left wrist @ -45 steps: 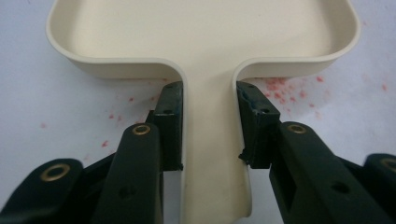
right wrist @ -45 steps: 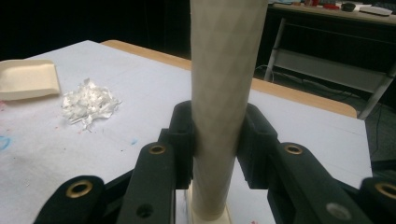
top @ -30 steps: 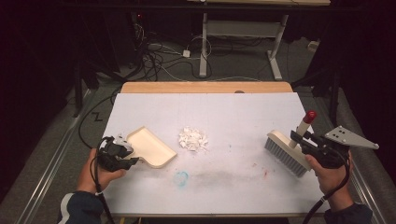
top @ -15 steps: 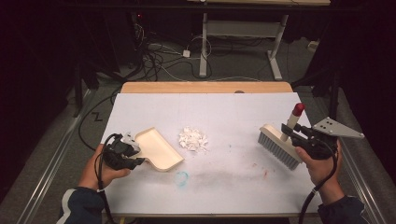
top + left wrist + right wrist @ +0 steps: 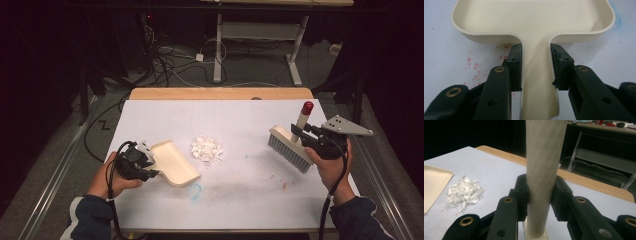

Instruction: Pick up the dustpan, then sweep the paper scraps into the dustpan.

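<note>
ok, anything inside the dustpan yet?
No. The dustpan tray shows bare cream plastic; the paper scraps lie on the table beside it. Its underside is hidden.

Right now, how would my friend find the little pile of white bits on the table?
Start at the big white table. Look between the cream dustpan at the left and the brush at the right. The paper scraps lie there, nearer the dustpan: the only loose, crumpled white heap, touched by neither tool.

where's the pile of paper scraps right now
In the high view, the paper scraps lie mid-table, just right of the dustpan and well left of the brush.
</note>
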`<state>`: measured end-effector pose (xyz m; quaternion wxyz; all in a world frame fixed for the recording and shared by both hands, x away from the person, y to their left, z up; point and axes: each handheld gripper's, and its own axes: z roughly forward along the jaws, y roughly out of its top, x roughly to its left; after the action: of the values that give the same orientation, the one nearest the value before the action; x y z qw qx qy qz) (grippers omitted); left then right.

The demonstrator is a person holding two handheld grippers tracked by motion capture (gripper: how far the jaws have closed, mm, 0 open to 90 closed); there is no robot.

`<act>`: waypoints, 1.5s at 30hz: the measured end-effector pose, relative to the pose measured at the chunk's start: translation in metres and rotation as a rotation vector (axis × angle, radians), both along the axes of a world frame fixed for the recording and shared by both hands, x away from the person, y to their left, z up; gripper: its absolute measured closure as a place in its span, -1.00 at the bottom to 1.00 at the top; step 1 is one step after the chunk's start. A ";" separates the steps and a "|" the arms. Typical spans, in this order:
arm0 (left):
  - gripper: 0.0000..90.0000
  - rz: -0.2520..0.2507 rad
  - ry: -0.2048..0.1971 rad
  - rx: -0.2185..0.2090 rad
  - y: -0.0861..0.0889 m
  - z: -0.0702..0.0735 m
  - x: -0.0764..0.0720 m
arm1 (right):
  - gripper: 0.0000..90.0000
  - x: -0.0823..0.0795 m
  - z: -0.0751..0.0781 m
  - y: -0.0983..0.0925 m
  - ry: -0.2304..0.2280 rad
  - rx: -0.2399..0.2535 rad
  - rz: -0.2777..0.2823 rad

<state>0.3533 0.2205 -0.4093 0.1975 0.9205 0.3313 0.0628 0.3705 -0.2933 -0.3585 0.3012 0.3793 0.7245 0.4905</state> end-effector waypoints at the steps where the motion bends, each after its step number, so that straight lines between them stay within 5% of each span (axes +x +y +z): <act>1: 0.41 0.002 0.005 0.004 -0.001 0.000 0.000 | 0.57 0.002 0.001 0.001 -0.007 -0.002 0.003; 14: 0.41 -0.015 0.024 0.013 -0.005 0.003 0.001 | 0.58 0.042 -0.003 0.037 0.007 0.021 0.004; 31: 0.41 -0.026 0.058 0.004 -0.011 -0.004 0.013 | 0.58 0.083 -0.009 0.126 -0.024 -0.017 0.020; 38: 0.41 -0.029 0.064 0.022 -0.015 -0.008 0.016 | 0.58 0.087 -0.026 0.153 -0.014 -0.035 -0.010; 40: 0.41 -0.027 0.062 0.025 -0.017 -0.009 0.016 | 0.58 0.086 -0.031 0.157 -0.005 0.002 0.014; 45: 0.41 -0.024 0.067 0.024 -0.018 -0.011 0.017 | 0.58 0.078 -0.033 0.170 0.002 -0.015 0.060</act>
<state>0.3702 0.2028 -0.4205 0.1759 0.9283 0.3259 0.0338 0.4488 -0.1229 -0.3911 0.2887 0.3557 0.7394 0.4933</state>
